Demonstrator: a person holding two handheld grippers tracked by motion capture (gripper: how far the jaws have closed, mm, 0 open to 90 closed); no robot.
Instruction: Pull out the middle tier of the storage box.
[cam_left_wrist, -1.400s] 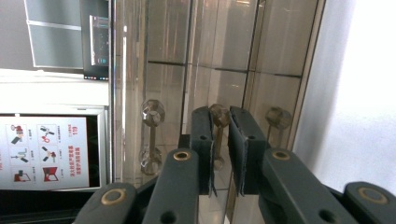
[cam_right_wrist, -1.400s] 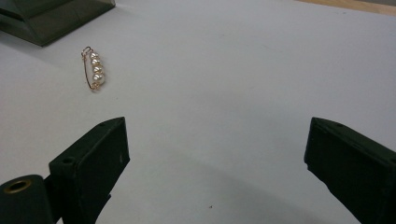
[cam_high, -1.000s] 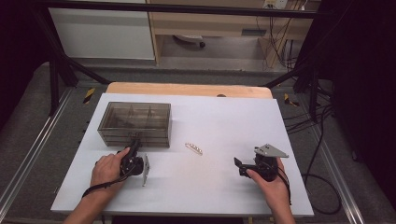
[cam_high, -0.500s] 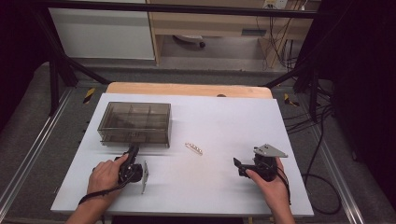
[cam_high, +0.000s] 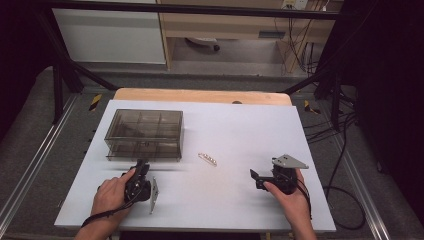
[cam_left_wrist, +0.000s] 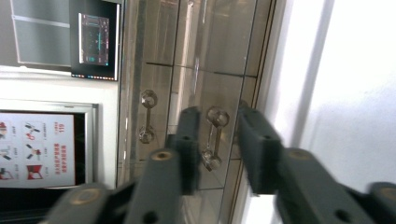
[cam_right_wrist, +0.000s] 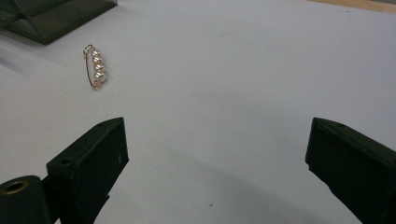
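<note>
A: On the near left of the white worktop (cam_high: 225, 130), what does the left tongs (cam_high: 141, 166) face?

B: It faces the front of the smoky clear drawer box (cam_high: 144, 133), which sits toward the far left. In the left gripper view the two black jaws stand either side of the lower drawer's small handle (cam_left_wrist: 212, 138), a bar with a round knob at each end. The jaws have just been opening, and there is a gap between each pad and the handle, so nothing is clamped.

A: Which way does that handle run?

B: Its long axis lies along the drawer front, left to right on the worktop. A second handle (cam_left_wrist: 147, 116) of the same kind sits on the drawer above it, parallel to it.

A: And the box itself?

B: Its long side runs left to right, with its drawer front turned to the near edge.

A: What about the right tongs (cam_high: 254, 178)?

B: It rests at the near right, pointing left, jaws spread wide with bare worktop between them.

A: Anything else lying out?

B: A pearl pin (cam_high: 207, 159) lies between the two hands, just right of the box's near corner. Its long axis runs slantwise, from far left to near right. In the right gripper view that pin (cam_right_wrist: 95, 66) shows a row of pearls on a gold wire, well apart from the jaws.
</note>
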